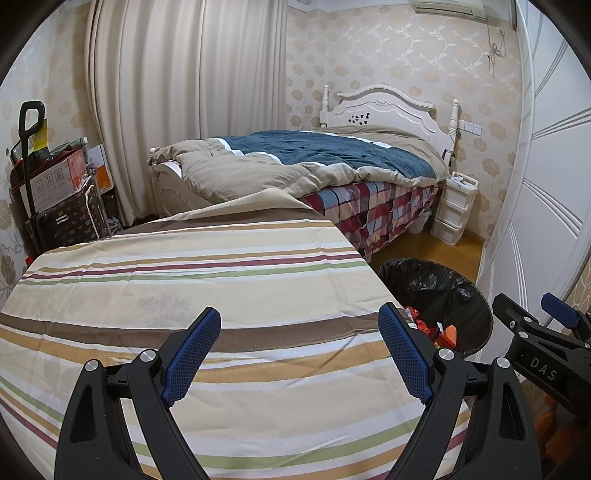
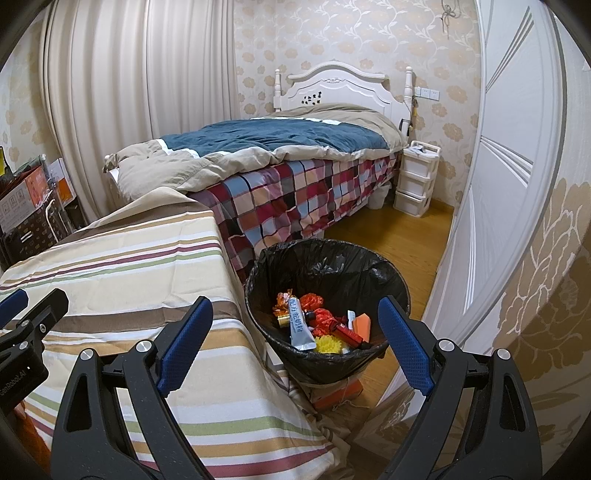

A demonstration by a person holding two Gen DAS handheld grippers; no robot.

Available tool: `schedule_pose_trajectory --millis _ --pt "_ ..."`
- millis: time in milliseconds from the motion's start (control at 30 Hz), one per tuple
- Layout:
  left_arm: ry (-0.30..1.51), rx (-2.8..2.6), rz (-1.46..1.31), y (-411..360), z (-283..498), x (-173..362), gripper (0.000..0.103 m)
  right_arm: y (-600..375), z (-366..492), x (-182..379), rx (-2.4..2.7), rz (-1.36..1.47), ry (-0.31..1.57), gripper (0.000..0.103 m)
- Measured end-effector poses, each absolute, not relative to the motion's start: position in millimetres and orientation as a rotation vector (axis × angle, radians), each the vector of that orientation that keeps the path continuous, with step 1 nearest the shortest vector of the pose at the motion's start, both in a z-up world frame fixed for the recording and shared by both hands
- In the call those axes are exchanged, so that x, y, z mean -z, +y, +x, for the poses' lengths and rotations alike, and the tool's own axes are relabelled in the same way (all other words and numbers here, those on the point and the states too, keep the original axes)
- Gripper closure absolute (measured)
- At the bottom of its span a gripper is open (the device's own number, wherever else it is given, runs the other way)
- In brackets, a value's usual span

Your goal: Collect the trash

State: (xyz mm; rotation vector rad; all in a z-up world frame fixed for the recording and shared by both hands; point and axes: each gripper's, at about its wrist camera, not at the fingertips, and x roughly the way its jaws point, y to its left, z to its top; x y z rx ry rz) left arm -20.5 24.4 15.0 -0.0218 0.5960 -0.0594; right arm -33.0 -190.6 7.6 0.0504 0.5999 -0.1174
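A home bedroom. Single bed with a carved white headboard, rumpled blue and tan quilt over a checked sheet. Floor-length cream curtains along one wall, floral wallpaper on the rest, wooden floor. Small white plastic drawer unit just beside the bed's head. White panelled wardrobe doors at the right, air conditioner high up. Cardboard boxes stacked in the corner. Striped cloth over a surface in front, bin with a black liner beside it
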Motion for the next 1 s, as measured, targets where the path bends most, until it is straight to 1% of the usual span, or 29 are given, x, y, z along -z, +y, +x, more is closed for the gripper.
schedule_pose_trajectory --millis 1000 --pt "0.582 0.041 -0.011 26.0 -25.7 -13.5 0.016 -189.8 -32.2 -7.0 0.117 0.05 0.602 0.014"
